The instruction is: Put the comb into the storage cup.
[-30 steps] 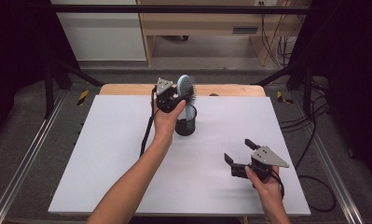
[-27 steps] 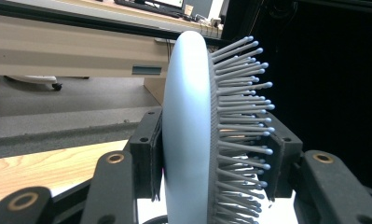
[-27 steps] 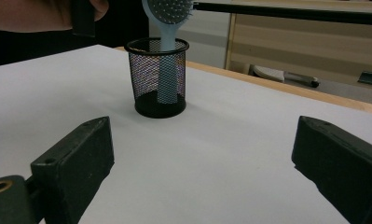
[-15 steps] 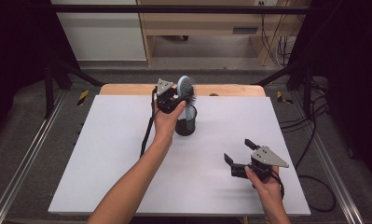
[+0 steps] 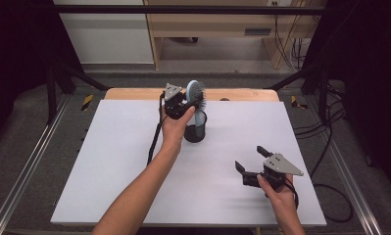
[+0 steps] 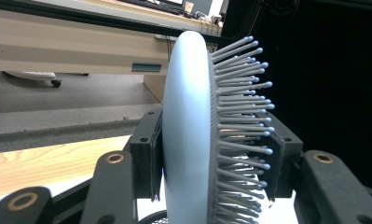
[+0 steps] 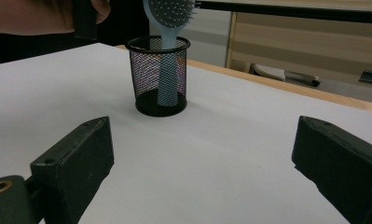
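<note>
A light blue hairbrush [image 5: 195, 94] stands upright with its handle inside a black mesh cup [image 5: 195, 127] near the table's back middle. My left gripper [image 5: 183, 105] is shut on the brush head; in the left gripper view the pads press the smooth back and the bristle side of the hairbrush [image 6: 193, 140]. In the right gripper view the hairbrush [image 7: 169, 28] reaches down to the floor of the cup [image 7: 158, 79]. My right gripper [image 5: 251, 164] rests low at the front right, its jaws wide open with nothing between them [image 7: 202, 163].
The white table top [image 5: 109, 166] has a wooden strip [image 5: 134, 93] along its far edge. A black cable [image 5: 154, 142] trails from the left gripper across the table. Dark frame posts and cables stand at the right. A shelf unit is behind.
</note>
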The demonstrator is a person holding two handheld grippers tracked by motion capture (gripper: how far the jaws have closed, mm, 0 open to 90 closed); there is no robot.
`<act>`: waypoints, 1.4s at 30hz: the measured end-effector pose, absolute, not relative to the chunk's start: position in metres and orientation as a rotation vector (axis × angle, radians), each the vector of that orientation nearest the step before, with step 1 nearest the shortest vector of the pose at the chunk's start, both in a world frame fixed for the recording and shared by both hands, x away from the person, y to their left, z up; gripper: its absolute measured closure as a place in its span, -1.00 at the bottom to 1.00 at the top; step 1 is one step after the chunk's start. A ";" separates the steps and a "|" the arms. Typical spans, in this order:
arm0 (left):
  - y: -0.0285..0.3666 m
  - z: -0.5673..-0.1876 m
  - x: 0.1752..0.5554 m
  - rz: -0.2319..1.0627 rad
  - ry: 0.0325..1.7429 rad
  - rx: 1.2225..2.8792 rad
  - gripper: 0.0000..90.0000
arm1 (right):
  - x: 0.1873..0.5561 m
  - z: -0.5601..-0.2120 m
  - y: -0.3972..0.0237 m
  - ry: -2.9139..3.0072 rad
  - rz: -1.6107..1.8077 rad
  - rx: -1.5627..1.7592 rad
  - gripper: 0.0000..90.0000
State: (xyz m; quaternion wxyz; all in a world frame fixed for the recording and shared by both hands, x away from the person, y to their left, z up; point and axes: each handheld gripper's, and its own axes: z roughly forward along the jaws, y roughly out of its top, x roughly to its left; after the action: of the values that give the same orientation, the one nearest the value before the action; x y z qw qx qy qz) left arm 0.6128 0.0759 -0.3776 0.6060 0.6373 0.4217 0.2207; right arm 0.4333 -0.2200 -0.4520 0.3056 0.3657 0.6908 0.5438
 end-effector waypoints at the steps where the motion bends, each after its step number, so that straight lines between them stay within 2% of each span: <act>1: 0.076 -0.378 0.613 0.509 0.975 1.475 0.09 | 0.433 -0.452 -0.220 1.829 1.440 0.970 -0.87; 42: 0.109 -0.385 0.618 0.413 1.025 1.421 0.05 | 0.435 -0.453 -0.219 1.834 1.439 0.977 -0.87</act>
State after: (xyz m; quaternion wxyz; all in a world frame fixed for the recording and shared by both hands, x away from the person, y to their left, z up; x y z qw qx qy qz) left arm 0.6183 0.1088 -0.3847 0.6217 0.6183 0.4459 0.1798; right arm 0.4353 -0.2188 -0.4531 0.3021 0.3684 0.6917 0.5427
